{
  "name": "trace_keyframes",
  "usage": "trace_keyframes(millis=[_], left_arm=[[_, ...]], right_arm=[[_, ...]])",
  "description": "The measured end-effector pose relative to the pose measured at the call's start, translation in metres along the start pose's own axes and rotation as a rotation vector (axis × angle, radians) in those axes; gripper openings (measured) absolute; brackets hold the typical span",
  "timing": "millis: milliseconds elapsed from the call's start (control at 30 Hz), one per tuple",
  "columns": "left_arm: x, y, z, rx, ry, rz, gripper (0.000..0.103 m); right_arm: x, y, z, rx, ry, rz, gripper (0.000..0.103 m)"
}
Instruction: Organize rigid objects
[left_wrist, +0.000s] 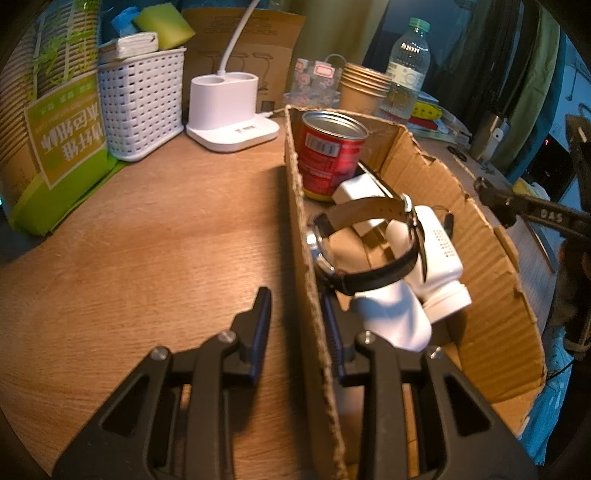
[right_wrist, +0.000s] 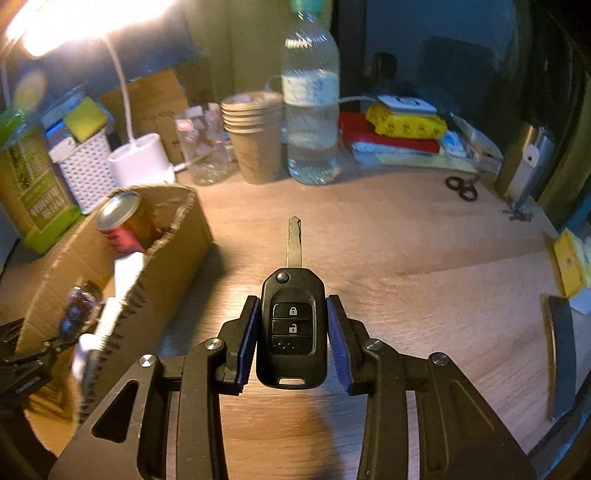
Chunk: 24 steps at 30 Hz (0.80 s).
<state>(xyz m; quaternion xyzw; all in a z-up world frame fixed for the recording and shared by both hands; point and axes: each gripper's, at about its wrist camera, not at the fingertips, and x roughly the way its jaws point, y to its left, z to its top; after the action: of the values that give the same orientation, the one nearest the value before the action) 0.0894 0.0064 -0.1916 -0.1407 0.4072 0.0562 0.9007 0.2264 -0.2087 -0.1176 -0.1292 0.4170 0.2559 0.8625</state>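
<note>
My left gripper (left_wrist: 295, 332) straddles the near wall of the cardboard box (left_wrist: 491, 258), one finger outside on the surface (left_wrist: 147, 240) and one inside; its jaws stand apart on either side of the wall, and I cannot tell whether the pads touch it. Inside the box a red can (left_wrist: 328, 155) stands upright at the far end. Nearer me lie white plastic pieces (left_wrist: 436, 266), with a watch (left_wrist: 369, 243) resting on them, its dark strap looped over the white parts and its case against the box wall.

My right gripper (right_wrist: 291, 336) has a black car key (right_wrist: 291, 332) between its blue pads, blade unfolded and pointing away from me, lock buttons facing up. The jaws stand about as wide as the fob. The left pad lies against the fob's side; on the right a thin gap seems to show, so I cannot tell whether the grip is firm. The key sits over bare surface to the right of the box, which in this view appears at the left with the can in it.

Beyond stand a stack of paper cups (right_wrist: 255, 136), a water bottle (right_wrist: 312, 99), a white basket (left_wrist: 142, 107) and a lamp base (left_wrist: 231, 110).
</note>
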Motion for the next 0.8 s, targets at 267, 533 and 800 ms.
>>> trace_keyframes(millis=[267,533,800], left_arm=[[0.0,0.0,0.0,0.0,0.0,0.0,0.03],[0.0,0.0,0.0,0.0,0.0,-0.002,0.03],[0.0,0.002,0.0,-0.002,0.001,-0.004,0.03]], right_arm=[[-0.019,0.024,0.009,-0.046,-0.036,0.034,0.038],[-0.028,0.046,0.014,-0.085,-0.048,0.058,0.038],[-0.027,0.067,0.018,-0.121,-0.039,0.081,0.038]])
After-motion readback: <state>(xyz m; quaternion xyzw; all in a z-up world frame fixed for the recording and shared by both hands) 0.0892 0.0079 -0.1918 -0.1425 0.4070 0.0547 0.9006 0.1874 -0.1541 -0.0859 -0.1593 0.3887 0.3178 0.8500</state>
